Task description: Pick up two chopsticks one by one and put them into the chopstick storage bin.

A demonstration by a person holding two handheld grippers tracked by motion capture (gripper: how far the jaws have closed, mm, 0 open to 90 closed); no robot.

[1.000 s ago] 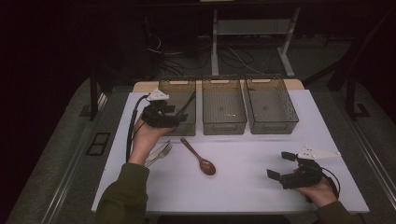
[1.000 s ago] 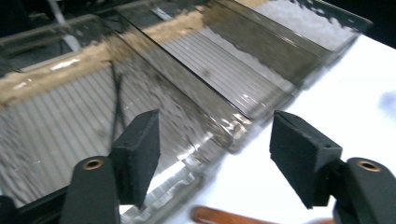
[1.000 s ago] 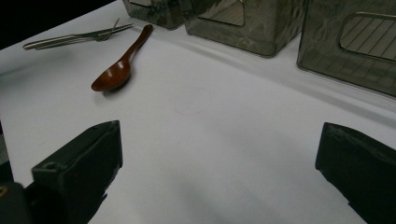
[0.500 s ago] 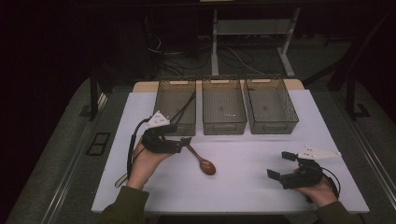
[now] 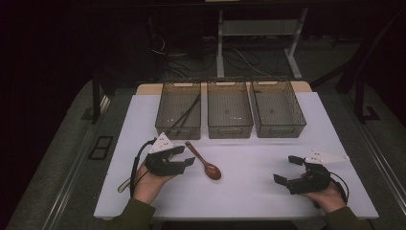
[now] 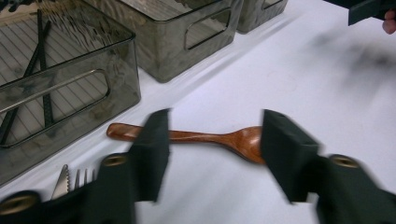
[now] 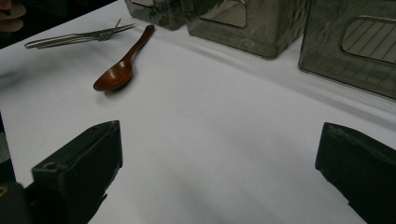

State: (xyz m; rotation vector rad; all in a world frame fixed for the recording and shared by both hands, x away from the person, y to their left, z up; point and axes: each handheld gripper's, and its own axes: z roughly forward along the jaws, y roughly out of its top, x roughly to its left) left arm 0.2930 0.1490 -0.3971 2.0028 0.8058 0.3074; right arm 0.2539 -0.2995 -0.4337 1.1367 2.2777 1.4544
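A brown wooden spoon lies on the white table, bowl toward the right. My left gripper sits just left of its handle, pointing right. In the left gripper view the spoon lies across the gap between the jaws of that gripper. The jaws have just been closing, but the pads stand apart from the spoon. My right gripper rests near the front right of the table, open and holding nothing. Its gripper view shows bare table between its jaws and the spoon farther off.
Three smoky plastic bins stand in a row at the back. The left one holds black chopsticks. A fork and a knife lie at the table's left, by the left hand.
The left hand has come back from the left bin toward the near side and down to the spoon, and its jaws stand narrower. The right hand has not moved.
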